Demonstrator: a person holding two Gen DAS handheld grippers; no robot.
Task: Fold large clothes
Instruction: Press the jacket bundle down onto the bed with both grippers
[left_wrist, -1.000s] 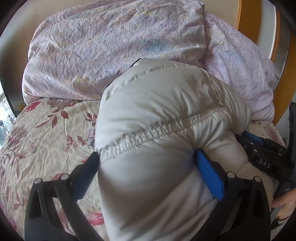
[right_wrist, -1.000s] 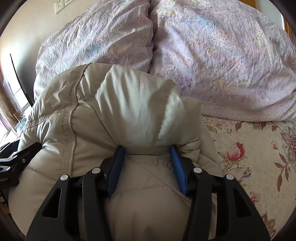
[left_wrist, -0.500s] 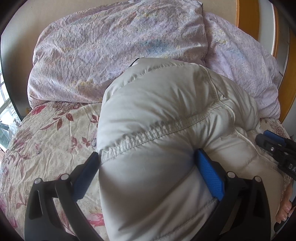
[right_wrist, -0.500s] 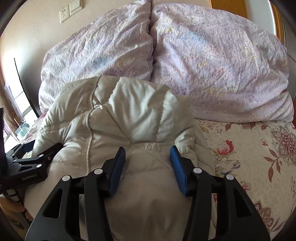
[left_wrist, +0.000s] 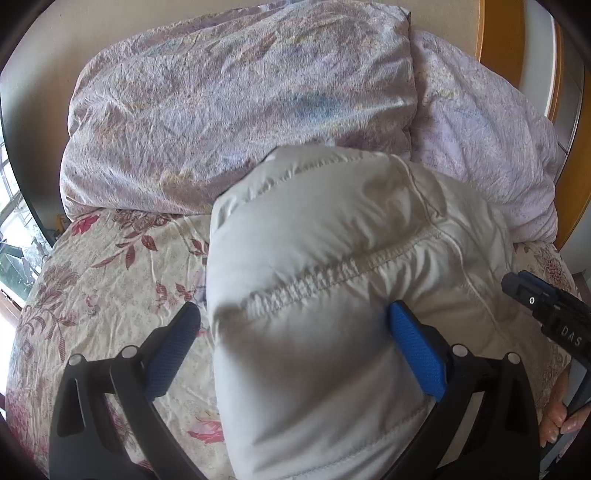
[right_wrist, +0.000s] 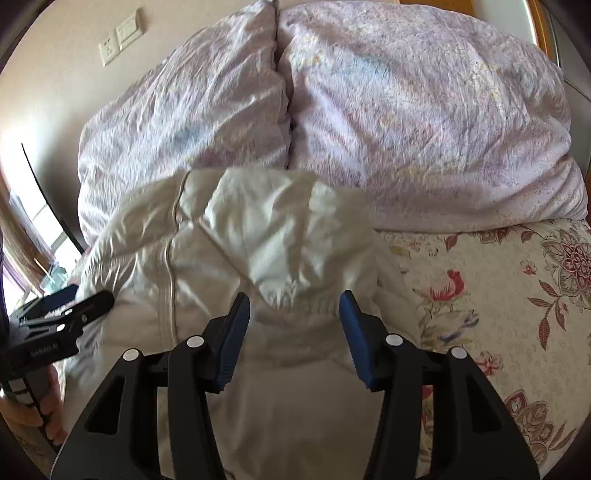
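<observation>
jacket (right_wrist: 258, 258) lowered onto bedspread (right_wrist: 517, 295), hood toward pillows (right_wrist: 406, 110)

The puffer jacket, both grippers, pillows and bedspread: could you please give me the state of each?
Puffer jacket: bundled in a mound on the bed.
Left gripper: open, fingers straddling the jacket.
Right gripper: open, over the jacket's gathered edge.
Pillows: side by side, wrinkled.
Bedspread: spread flat.

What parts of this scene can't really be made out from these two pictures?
- Left view: the puffy jacket bulges between the left tongs, hiding whether the pads actually pinch it.
- Right view: the right tongs straddle a fold; the grip underneath is unclear.
- Both views: the jacket's near end is cut off by the bottom edge.
- The flowered bedspread under the jacket is covered.
- Right view: the window at the left edge is washed out.
</observation>
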